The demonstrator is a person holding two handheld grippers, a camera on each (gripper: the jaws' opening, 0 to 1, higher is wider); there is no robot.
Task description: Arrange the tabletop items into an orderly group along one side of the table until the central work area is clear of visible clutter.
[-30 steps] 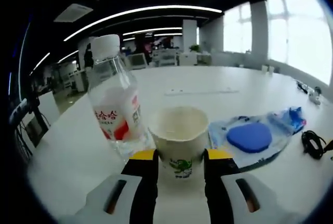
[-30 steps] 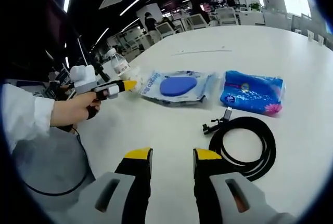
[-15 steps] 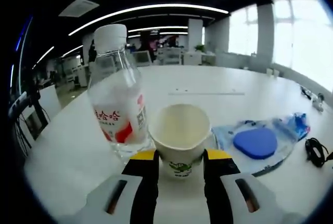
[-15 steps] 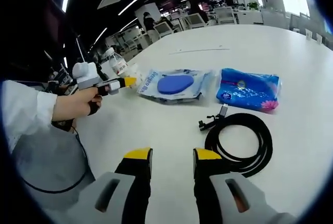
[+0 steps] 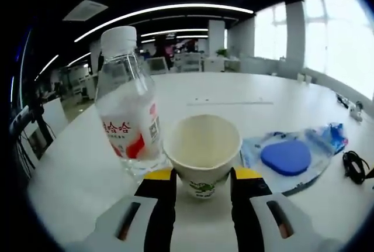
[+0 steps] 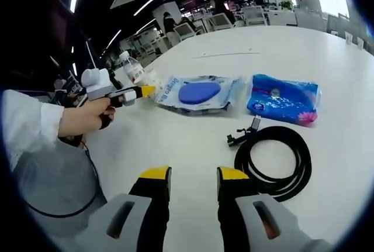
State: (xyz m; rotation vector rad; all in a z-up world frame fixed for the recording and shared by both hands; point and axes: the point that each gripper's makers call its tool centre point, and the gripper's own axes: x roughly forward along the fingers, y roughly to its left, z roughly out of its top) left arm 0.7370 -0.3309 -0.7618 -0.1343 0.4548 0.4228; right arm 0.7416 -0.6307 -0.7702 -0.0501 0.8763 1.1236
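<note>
Left tongs (image 5: 203,177) clamped on the paper cup (image 5: 203,151), upright on the counter (image 5: 245,91), touching the water bottle (image 5: 130,111) on the cup's left. Right tongs (image 6: 191,176) narrow, empty; coiled cable (image 6: 274,161) lies just ahead-right, nearer them.

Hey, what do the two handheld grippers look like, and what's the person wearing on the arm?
Both the left gripper and the right gripper have two black jaws with yellow tips rising from pale grey bodies with dark slots. Seen from the right gripper view, the left gripper has a white top block, and a thin dark cable hangs below it. The sleeve is white.
</note>
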